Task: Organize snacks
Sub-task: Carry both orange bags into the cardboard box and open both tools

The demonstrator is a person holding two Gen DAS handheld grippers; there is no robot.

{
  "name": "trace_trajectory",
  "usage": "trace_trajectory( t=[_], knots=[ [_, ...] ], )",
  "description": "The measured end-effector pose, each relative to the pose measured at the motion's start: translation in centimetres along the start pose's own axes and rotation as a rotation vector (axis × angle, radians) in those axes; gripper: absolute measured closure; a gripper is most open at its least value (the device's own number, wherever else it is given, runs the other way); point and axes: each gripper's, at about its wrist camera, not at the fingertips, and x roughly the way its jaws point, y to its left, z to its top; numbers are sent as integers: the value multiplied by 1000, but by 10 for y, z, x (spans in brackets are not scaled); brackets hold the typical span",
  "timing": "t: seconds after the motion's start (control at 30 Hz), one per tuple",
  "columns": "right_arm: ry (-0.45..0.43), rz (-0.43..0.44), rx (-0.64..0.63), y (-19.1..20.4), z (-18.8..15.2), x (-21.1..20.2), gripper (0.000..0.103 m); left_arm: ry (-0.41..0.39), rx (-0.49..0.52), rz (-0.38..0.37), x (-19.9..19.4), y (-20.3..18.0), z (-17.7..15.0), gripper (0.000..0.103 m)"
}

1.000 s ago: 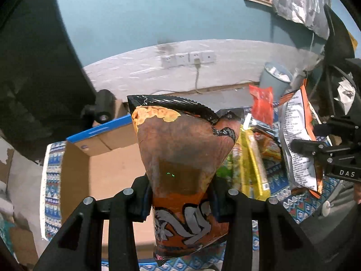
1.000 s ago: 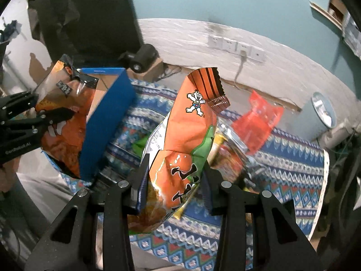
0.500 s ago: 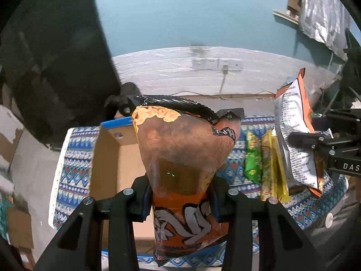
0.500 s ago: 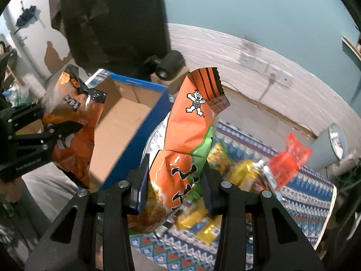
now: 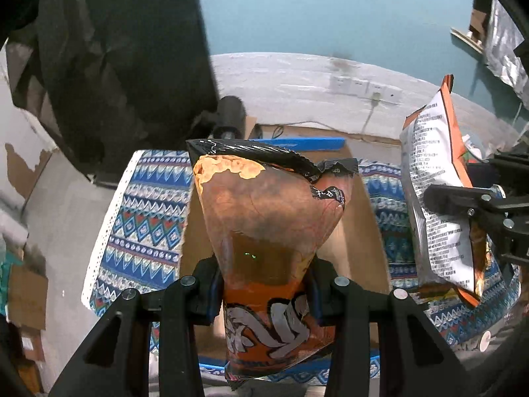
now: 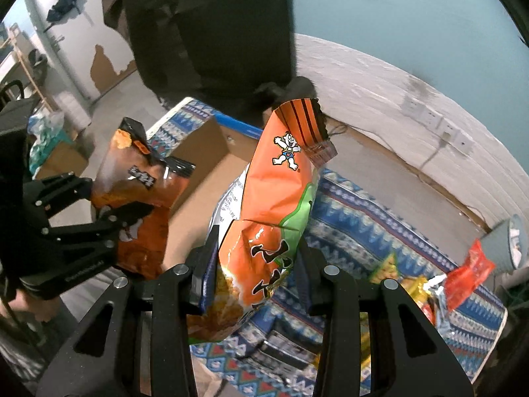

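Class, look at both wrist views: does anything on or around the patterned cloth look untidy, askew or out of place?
Yes. Several snack packets lie jumbled at the cloth's far end, a red packet sticking up crookedly among them. The cardboard box shows no snacks in its visible part.

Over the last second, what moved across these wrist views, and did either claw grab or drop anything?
Both claws swung sideways from the loose snack pile toward the cardboard box, which now sits directly under the dark orange bag. Nothing was grabbed or dropped: the left claw stays shut on that bag, the right claw on the orange-and-green bag.
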Motion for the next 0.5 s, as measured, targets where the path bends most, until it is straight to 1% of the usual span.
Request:
trace_trajectory(
  t=[0.17, 0.37, 0.43, 0.5],
  knots=[
    [37, 16, -15, 13, 5, 20, 65, 28, 1, 23, 10, 9, -5, 61],
    [83, 36, -23, 23, 4, 39, 64, 77, 11, 49, 20, 8, -10, 61],
    [98, 26, -26, 26, 2, 44, 64, 86, 16, 54, 21, 7, -11, 61],
    [108, 24, -22, 25, 1, 46, 60, 86, 22, 68, 20, 6, -11, 60]
  ],
)
